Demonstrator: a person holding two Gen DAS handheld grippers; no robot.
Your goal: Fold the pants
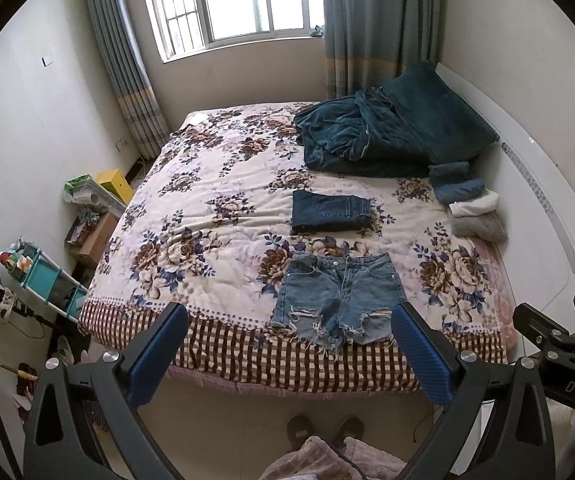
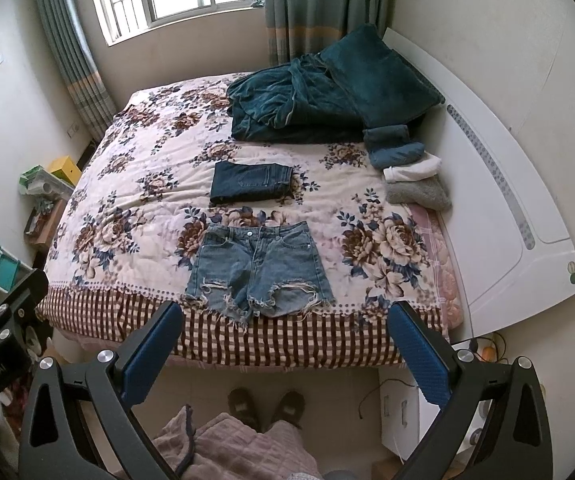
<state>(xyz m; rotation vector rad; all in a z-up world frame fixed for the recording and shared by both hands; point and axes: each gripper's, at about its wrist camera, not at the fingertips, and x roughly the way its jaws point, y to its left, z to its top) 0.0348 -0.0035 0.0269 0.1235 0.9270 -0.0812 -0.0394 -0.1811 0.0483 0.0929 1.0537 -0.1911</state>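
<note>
Light blue frayed denim shorts point(image 1: 333, 298) point(image 2: 257, 268) lie flat and unfolded, waistband away from me, at the near edge of the floral bed point(image 1: 191, 216) point(image 2: 127, 184). A folded dark denim pair point(image 1: 329, 212) point(image 2: 249, 182) lies just behind them. My left gripper point(image 1: 289, 326) is open and empty, held above the bed's near edge. My right gripper point(image 2: 285, 322) is open and empty, also short of the shorts. The right gripper's body also shows at the right edge of the left wrist view point(image 1: 559, 340).
A dark green blanket and pillow point(image 1: 387, 128) point(image 2: 327, 88) sit at the head of the bed. Rolled towels or clothes point(image 1: 471, 204) point(image 2: 411, 172) lie by the white headboard point(image 1: 547, 208). Boxes and a shelf point(image 1: 47, 276) stand left of the bed. My slippered feet point(image 2: 265, 404) stand on the floor.
</note>
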